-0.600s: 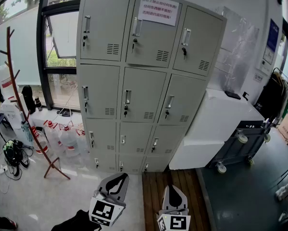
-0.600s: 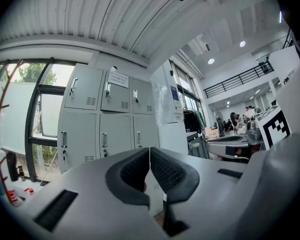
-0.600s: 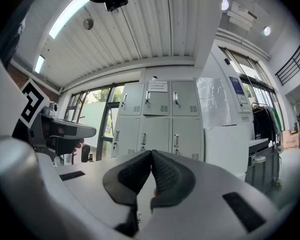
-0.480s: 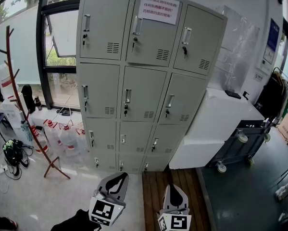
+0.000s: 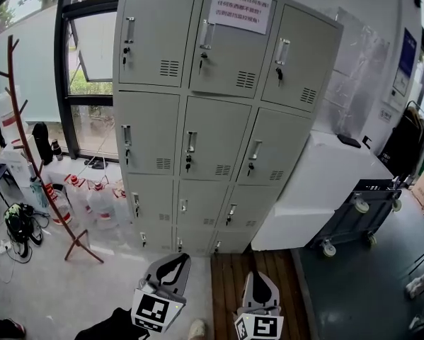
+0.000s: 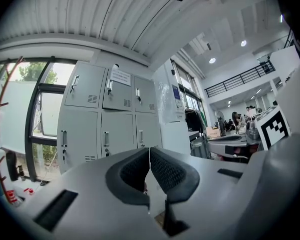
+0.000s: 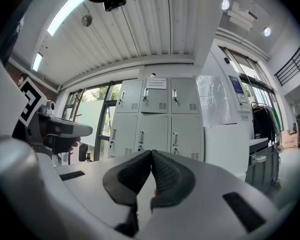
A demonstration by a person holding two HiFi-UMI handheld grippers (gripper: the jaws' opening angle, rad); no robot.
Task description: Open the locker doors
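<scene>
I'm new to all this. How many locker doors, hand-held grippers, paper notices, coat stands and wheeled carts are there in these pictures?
Locker doors: 12, all shut
Grippers: 2, the left gripper and the right gripper, both closed and empty
Paper notice: 1
Coat stand: 1
Wheeled cart: 1
Total: 17

open floor (image 5: 127, 278) before lockers (image 5: 212, 119); coat stand (image 5: 76, 238) left, cart (image 5: 353, 218) right.

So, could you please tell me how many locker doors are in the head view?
12 locker doors, all on one cabinet: three across the top row, three in the second row, three in the third row, three in the bottom row. None seems hidden.
</scene>
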